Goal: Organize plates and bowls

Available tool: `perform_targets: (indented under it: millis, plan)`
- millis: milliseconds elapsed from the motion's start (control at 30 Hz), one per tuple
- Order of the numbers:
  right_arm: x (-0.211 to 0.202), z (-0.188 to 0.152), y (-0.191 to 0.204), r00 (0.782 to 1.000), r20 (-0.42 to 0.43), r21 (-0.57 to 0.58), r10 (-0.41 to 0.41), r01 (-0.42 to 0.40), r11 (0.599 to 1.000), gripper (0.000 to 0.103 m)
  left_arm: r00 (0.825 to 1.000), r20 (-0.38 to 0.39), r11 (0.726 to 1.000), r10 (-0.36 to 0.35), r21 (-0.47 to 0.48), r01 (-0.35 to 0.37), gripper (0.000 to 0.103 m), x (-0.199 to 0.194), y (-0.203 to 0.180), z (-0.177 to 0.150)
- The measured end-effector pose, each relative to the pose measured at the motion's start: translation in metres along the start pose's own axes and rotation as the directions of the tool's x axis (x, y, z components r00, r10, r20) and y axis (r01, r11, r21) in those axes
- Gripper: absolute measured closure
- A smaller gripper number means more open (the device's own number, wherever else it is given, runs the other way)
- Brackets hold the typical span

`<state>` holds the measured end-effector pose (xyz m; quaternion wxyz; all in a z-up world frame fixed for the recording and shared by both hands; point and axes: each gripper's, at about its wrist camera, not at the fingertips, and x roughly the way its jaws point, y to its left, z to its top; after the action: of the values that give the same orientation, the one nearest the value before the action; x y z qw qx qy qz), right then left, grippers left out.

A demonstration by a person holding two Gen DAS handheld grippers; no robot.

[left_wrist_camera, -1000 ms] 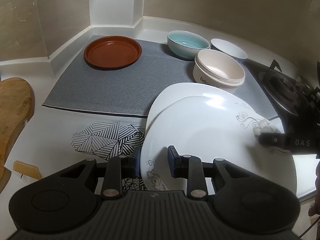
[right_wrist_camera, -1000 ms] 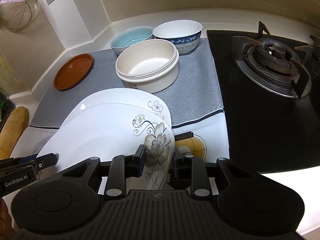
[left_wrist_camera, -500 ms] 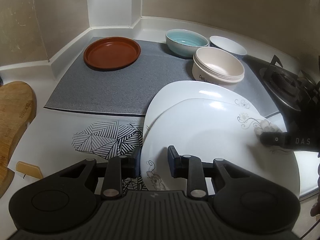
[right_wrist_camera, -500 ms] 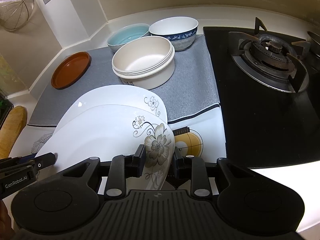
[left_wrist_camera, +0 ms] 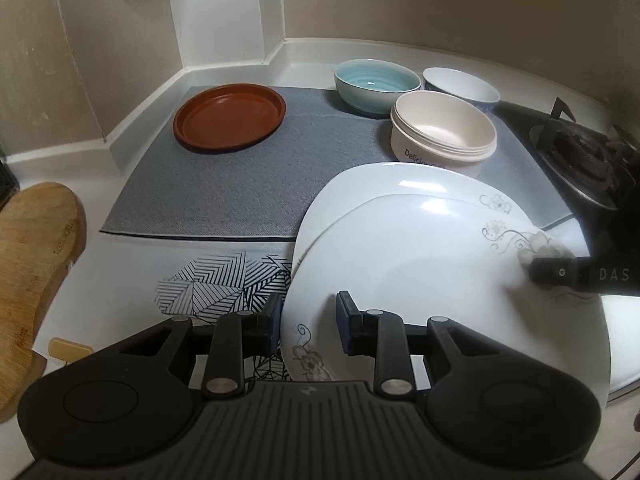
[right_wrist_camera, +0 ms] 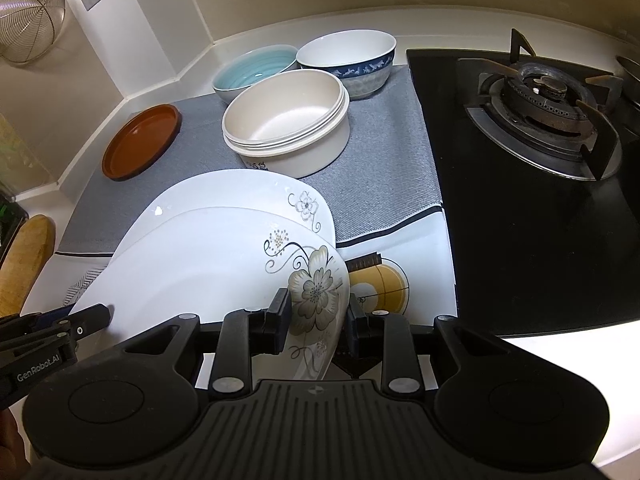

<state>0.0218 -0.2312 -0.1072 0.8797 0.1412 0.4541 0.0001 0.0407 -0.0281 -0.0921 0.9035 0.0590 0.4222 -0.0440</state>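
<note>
1. White porcelain takes centre stage: two floral white plates, the upper plate [left_wrist_camera: 440, 280] carried above the lower plate [left_wrist_camera: 360, 184], which peeks out behind its far edge.
2. Left gripper [left_wrist_camera: 308, 322] has its jaws part-open around the near-left rim of the upper plate, the pads bearing on the edge beside a small flower print.
3. Right gripper [right_wrist_camera: 316, 320] is doing the same on the opposite rim, jaws narrowed around the big grey blossom; in the left view its finger shows as a black bar lying over the plate's right side.
4. So it's a two-handed carry, the plate tilted between the tools. Whether it rests on the lower plate or hangs just clear, I cannot tell.
5. Behind, on the grey drying mat [left_wrist_camera: 224, 184], wait the brown plate [left_wrist_camera: 230, 118], the teal bowl [left_wrist_camera: 376, 84], the cream bowl [left_wrist_camera: 444, 132] and the blue-patterned bowl [right_wrist_camera: 348, 60]. The gas burner [right_wrist_camera: 544, 116] sits off to the right.
6. My read: this is the plate-stacking step, with the bowls not yet nested.
7. Next move calls for levelling the plate, lining its corners up over the lower one, lowering gently and letting go with both tools together, since an uneven release could let the glazed rim slide.
</note>
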Motion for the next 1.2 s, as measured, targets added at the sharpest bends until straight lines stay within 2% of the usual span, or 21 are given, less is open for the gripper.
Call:
perform_targets:
  millis: [500, 1200]
  plan:
    - [0.0, 0.001, -0.005, 1.0, 0.008, -0.001, 0.028, -0.028, 1.0, 0.073, 0.999, 0.017, 0.998, 0.037, 0.047, -0.038, 0.07, 0.007, -0.008, 0.002]
    - [0.016, 0.017, -0.007, 0.998, -0.005, -0.009, 0.06, -0.06, 0.998, 0.073, 0.998, 0.023, 0.997, 0.063, 0.051, -0.065, 0.07, 0.02, -0.008, 0.007]
